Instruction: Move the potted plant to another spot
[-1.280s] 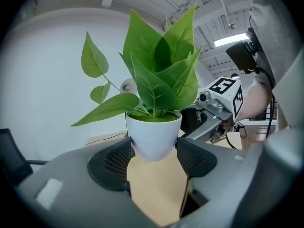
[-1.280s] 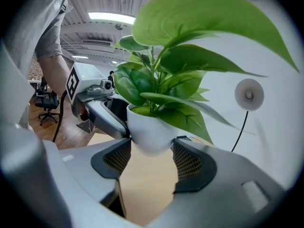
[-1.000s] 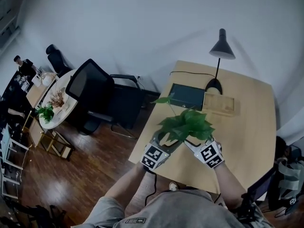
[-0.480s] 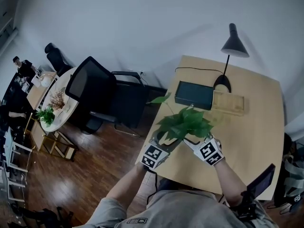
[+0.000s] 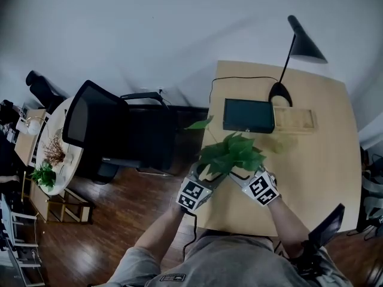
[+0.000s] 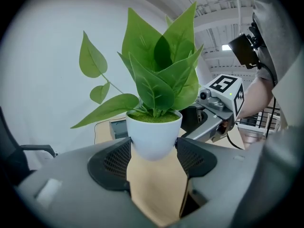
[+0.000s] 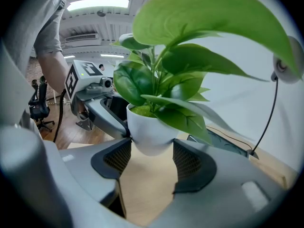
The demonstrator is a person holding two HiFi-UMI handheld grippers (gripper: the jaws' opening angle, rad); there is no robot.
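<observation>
Potted plant — above desk | left tool, right tool: both clamped on it

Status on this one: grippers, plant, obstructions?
Left hand-held gripper and right hand-held gripper both shut on potted plant. Plant held off the table. Dark box, wooden tray, lamp farther back.
</observation>
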